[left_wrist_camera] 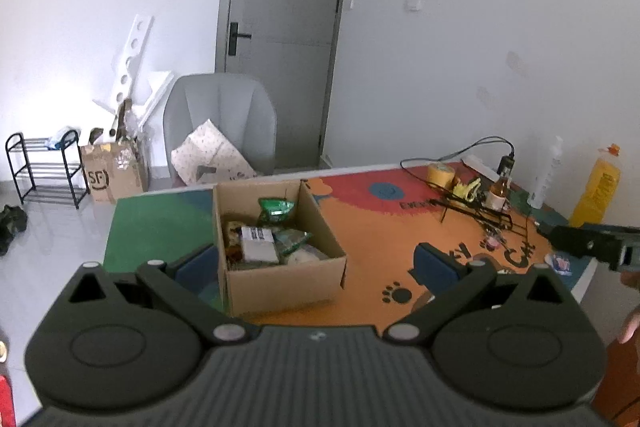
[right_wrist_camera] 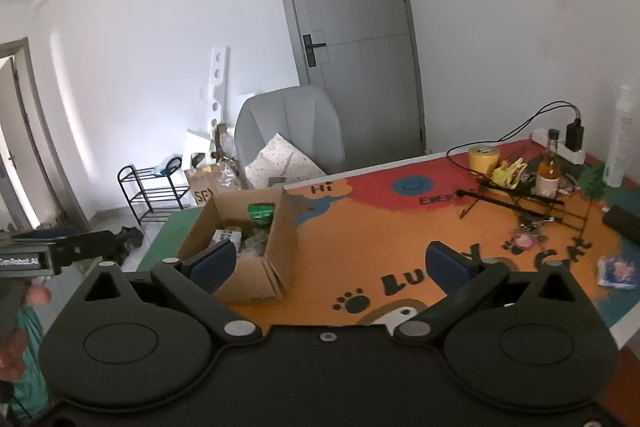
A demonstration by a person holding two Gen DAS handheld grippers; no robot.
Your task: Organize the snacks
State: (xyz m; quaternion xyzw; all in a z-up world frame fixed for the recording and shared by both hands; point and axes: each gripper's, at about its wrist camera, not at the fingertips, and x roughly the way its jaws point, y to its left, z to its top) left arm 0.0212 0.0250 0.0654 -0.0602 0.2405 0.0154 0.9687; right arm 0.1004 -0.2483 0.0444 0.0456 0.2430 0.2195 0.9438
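Left gripper [left_wrist_camera: 316, 267] spread wide, blue pads [left_wrist_camera: 434, 263] well apart, nothing between them, hovering above the near edge of the table [left_wrist_camera: 380, 227]. Right gripper [right_wrist_camera: 332, 263] likewise released and empty, raised over the near side of the colourful mat [right_wrist_camera: 400, 235]. Open cardboard box [left_wrist_camera: 280, 239] standing on the mat toward the left, at the seam between the green and orange areas, flaps up. Inside it, snacks lying loose: a green packet [left_wrist_camera: 276, 207] at the far side, a white carton with a printed label [left_wrist_camera: 259, 244] in the middle, a pale green pouch [left_wrist_camera: 295, 239] beside that, more wrappers below, too jumbled to tell apart. One small blue-and-red packet [right_wrist_camera: 618, 269] alone on the mat near the right edge, well apart from the box. Far right of the table crowded: yellow tape roll [right_wrist_camera: 484, 158], amber bottle [right_wrist_camera: 549, 171], black wire rack [right_wrist_camera: 520, 199], white power strip with a black plug and cable [right_wrist_camera: 574, 139], tall white bottle [right_wrist_camera: 618, 143], yellow bottle [left_wrist_camera: 596, 187]. Beyond the table, grey chair [left_wrist_camera: 220, 119] with a patterned cushion, closed grey door [left_wrist_camera: 280, 27], brown carton on the floor [left_wrist_camera: 114, 171], black shoe rack [left_wrist_camera: 44, 167].
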